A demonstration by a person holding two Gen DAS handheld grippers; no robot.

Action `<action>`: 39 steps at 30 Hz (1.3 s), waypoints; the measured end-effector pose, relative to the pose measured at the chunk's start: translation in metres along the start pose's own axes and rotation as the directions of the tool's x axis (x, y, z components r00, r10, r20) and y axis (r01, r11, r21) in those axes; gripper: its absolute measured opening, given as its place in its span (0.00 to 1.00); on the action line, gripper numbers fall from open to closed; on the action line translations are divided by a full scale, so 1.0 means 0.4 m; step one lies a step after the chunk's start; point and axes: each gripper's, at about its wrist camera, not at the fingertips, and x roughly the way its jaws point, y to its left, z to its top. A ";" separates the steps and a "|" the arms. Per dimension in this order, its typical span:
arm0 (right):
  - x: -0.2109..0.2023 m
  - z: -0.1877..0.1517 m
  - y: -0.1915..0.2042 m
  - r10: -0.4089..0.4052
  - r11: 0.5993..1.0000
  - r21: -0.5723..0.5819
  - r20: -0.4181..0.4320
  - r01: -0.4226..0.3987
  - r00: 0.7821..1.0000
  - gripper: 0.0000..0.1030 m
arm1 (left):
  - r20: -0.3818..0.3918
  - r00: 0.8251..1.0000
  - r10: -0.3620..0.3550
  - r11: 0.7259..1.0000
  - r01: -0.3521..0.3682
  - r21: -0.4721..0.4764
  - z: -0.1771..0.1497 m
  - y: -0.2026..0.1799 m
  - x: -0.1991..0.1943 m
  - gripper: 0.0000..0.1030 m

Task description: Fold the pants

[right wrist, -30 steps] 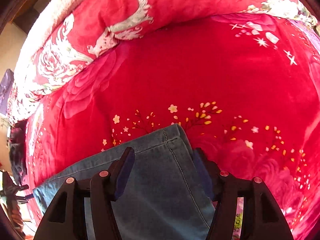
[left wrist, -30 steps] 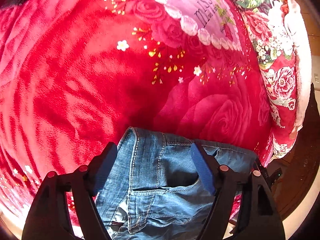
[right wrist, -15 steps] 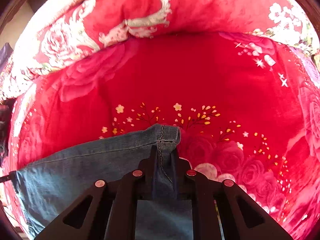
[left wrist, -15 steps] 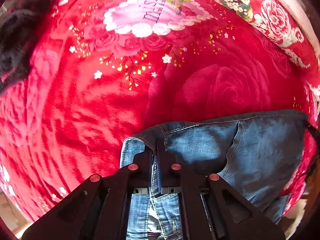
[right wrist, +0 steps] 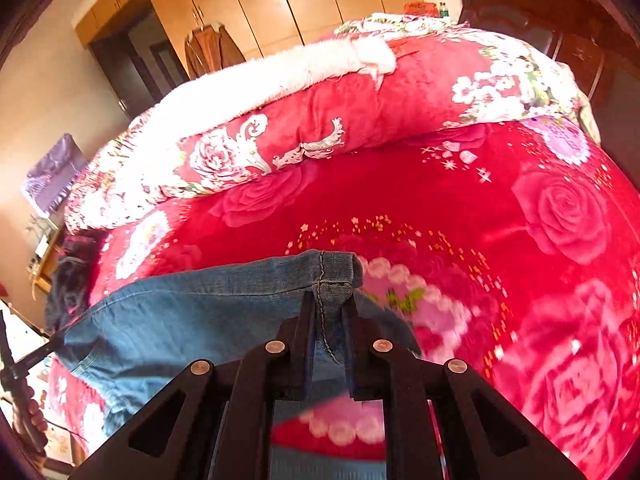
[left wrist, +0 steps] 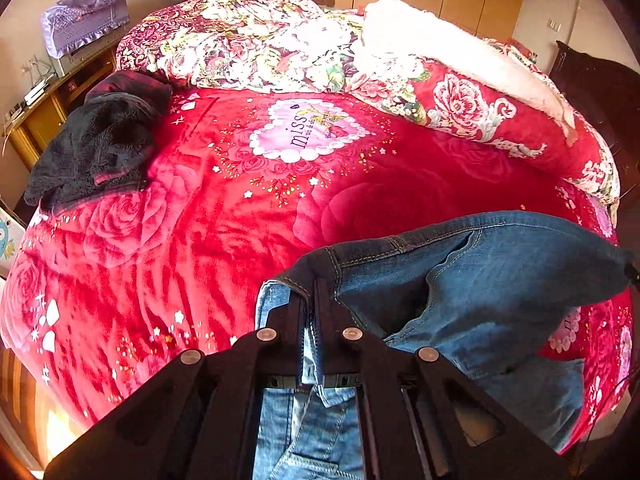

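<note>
In the left wrist view, the left gripper (left wrist: 308, 300) sits at the bottom centre of the frame, its two black fingers pressed together on the waistband of the jeans (left wrist: 480, 292). A second ago those fingers were spread open over the denim lying flat; half a second ago they had pinched it, and now the waist end hangs lifted above the red blanket (left wrist: 200, 240), with the fly and pocket drooping toward the lower right.

In the right wrist view, the right gripper (right wrist: 329, 312) is likewise at the bottom centre, pinching the hemmed cuff of the jeans (right wrist: 200, 308). It too was open a second ago. The leg stretches away to the lower left of that frame, off the bedding.

Further out, a heart motif (left wrist: 308, 132) lies in the upper middle of the left view, a dark fleece garment (left wrist: 92, 148) at the left edge, and a rolled floral quilt (right wrist: 320, 120) across the top of the right view.

With both ends held and raised, the jeans look ready for bringing waist and cuff together.
</note>
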 end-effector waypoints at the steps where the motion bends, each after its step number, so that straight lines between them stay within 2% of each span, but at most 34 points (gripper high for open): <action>1: -0.042 -0.042 -0.012 0.011 1.000 0.007 0.008 -0.011 1.000 0.11 | 0.002 1.000 -0.011 1.000 0.011 -0.011 -0.025 0.006 -0.014 0.02; 5: -0.135 -0.206 -0.052 0.027 0.999 0.043 -0.001 -0.027 1.000 0.11 | -0.063 0.996 -0.058 0.996 0.054 -0.067 -0.152 0.040 -0.018 0.02; 7: -0.144 -0.317 -0.082 0.010 0.998 0.060 -0.052 -0.006 0.999 0.13 | -0.145 0.987 -0.063 0.995 0.052 -0.083 -0.222 0.055 0.021 0.02; 10: -0.093 -0.454 -0.121 -0.056 0.994 0.083 -0.186 0.072 0.981 0.16 | -0.314 0.945 -0.090 0.989 0.048 -0.139 -0.309 0.083 0.107 0.03; 11: -0.076 -0.488 -0.126 -0.094 0.991 0.074 -0.218 0.112 0.971 0.16 | -0.344 0.933 -0.108 0.985 0.054 -0.161 -0.328 0.094 0.120 0.03; 13: -0.079 -0.538 -0.127 -0.108 0.989 0.076 -0.237 0.129 0.966 0.19 | -0.349 0.927 -0.140 0.979 0.078 -0.186 -0.347 0.112 0.108 0.06; 15: -0.109 -0.551 -0.123 -0.094 0.988 0.098 -0.220 0.118 0.971 0.21 | -0.340 0.928 -0.152 0.978 0.091 -0.188 -0.357 0.127 0.071 0.07; 17: -0.158 -0.551 -0.121 -0.100 0.985 0.121 -0.188 0.124 0.977 0.29 | -0.343 0.925 -0.166 0.975 0.102 -0.198 -0.379 0.137 0.026 0.07; 18: -0.181 -0.547 -0.121 -0.098 0.982 0.141 -0.171 0.123 0.980 0.40 | -0.344 0.919 -0.193 0.969 0.122 -0.216 -0.386 0.142 0.008 0.08; 19: -0.202 -0.545 -0.125 -0.091 0.979 0.168 -0.151 0.117 0.984 0.52 | -0.342 0.913 -0.223 0.960 0.144 -0.241 -0.393 0.147 -0.006 0.13; 20: -0.220 -0.542 -0.129 -0.073 0.974 0.205 -0.125 0.098 0.989 0.57 | -0.337 0.907 -0.253 0.950 0.166 -0.266 -0.397 0.147 -0.015 0.20; 21: -0.225 -0.536 -0.124 -0.054 0.969 0.232 -0.111 0.079 0.992 0.62 | -0.328 0.902 -0.280 0.939 0.187 -0.288 -0.397 0.143 -0.019 0.36; 22: -0.224 -0.529 -0.126 -0.019 0.962 0.269 -0.101 0.045 0.995 0.64 | -0.314 0.900 -0.301 0.929 0.203 -0.309 -0.395 0.135 -0.017 0.53; 23: -0.215 -0.525 -0.128 0.027 0.950 0.312 -0.097 0.004 0.995 0.63 | -0.294 0.903 -0.313 0.921 0.212 -0.328 -0.390 0.127 -0.014 0.57; 24: -0.204 -0.523 -0.130 0.074 0.934 0.357 -0.093 -0.037 0.993 0.63 | -0.281 0.904 -0.323 0.913 0.218 -0.346 -0.384 0.115 -0.006 0.58; 26: -0.161 -0.522 -0.127 0.173 0.886 0.449 -0.095 -0.113 0.980 0.64 | -0.282 0.886 -0.367 0.889 0.245 -0.387 -0.370 0.088 0.026 0.59; 29: -0.088 -0.531 -0.116 0.257 0.824 0.545 -0.124 -0.151 0.958 0.64 | -0.297 0.863 -0.408 0.862 0.258 -0.437 -0.360 0.048 0.079 0.59; 32: -0.037 -0.529 -0.113 0.262 0.787 0.600 -0.109 -0.147 0.959 0.64 | -0.329 0.861 -0.387 0.873 0.228 -0.430 -0.353 0.014 0.124 0.59; 35: 0.008 -0.529 -0.134 0.269 0.710 0.691 -0.084 -0.139 0.959 0.65 | -0.353 0.862 -0.364 0.881 0.197 -0.430 -0.344 -0.004 0.165 0.58; 38: 0.047 -0.534 -0.144 0.275 0.657 0.747 -0.111 -0.102 0.955 0.66 | -0.345 0.865 -0.364 0.879 0.195 -0.436 -0.331 -0.014 0.184 0.58; 39: 0.052 -0.536 -0.144 0.275 0.646 0.756 -0.109 -0.099 0.955 0.66 | -0.340 0.869 -0.360 0.881 0.196 -0.431 -0.326 -0.017 0.183 0.52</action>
